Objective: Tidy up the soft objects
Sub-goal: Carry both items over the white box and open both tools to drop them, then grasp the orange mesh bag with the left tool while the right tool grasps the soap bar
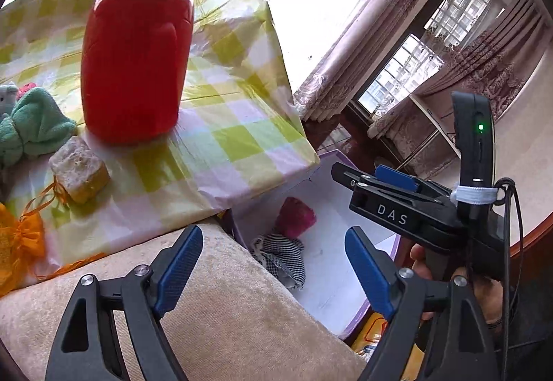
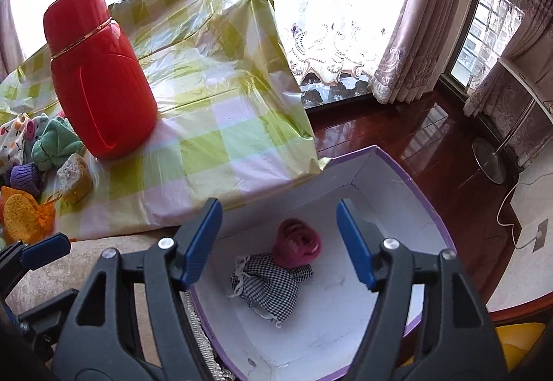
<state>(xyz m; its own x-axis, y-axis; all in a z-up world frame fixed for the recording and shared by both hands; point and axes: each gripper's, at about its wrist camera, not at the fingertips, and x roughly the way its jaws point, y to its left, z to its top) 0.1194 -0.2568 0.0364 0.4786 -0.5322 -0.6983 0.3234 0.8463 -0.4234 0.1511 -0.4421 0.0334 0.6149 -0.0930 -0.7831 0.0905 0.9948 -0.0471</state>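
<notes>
Two grippers hang over the corner where the table meets a box, and both stand with their blue-padded jaws spread apart, nothing caught between them. The right gripper (image 2: pixel 280 243) is poised above the open white box (image 2: pixel 390 173) with the purple rim, pointing down into it. Straight below its fingers, on the box floor, lie a black-and-white checked cloth pouch (image 2: pixel 268 284) and a dark pink knitted ball (image 2: pixel 297 243); the ball rests against the pouch's upper edge. The pads touch neither.

From the other side, the left gripper (image 1: pixel 273 263) hovers over a beige plush cushion (image 1: pixel 221 312) just beside the box, its fingers wide and empty too. A hand (image 1: pixel 484 291) grips the handle of the right tool there.

Further out, the table is draped in a green-and-white checked plastic cloth (image 2: pixel 214 139). A tall red flask (image 2: pixel 100 80) with a gold band stands upright on it. Near the flask's foot sits a yellowish sponge block (image 2: pixel 74 177), and next to that a green plush toy (image 2: pixel 55 142), a purple knitted piece (image 2: pixel 26 179), a printed fabric scrap (image 2: pixel 10 139) and an orange mesh pouch (image 2: pixel 24 218), all clustered at the table's left end, well apart from the box. Beyond lie a dark polished wood floor (image 2: pixel 397 132) and patterned curtains (image 2: pixel 425 18) at bright windows.
</notes>
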